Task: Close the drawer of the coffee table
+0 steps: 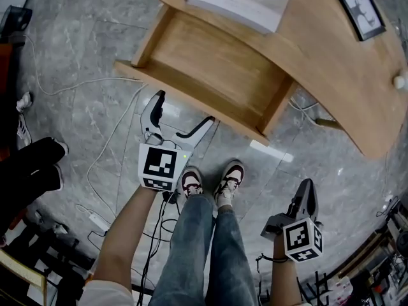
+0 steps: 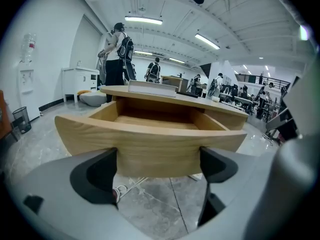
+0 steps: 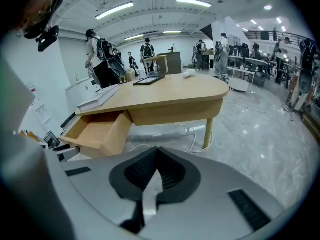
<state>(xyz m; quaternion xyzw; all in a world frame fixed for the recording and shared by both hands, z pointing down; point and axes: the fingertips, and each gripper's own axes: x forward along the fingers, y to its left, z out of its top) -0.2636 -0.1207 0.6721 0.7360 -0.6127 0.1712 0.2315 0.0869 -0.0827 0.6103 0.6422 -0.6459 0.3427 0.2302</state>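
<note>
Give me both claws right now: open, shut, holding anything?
Left claw: open, holding nothing; the drawer front is ahead of it, not gripped.
Right claw: shut, empty.

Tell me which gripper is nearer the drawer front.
Left. The left gripper sits just before the drawer front, jaws open toward it; the right gripper hangs farther back and rightward, shut.

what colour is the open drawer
The drawer is light honey-toned wood, like the coffee table; head view shows it best.
</note>
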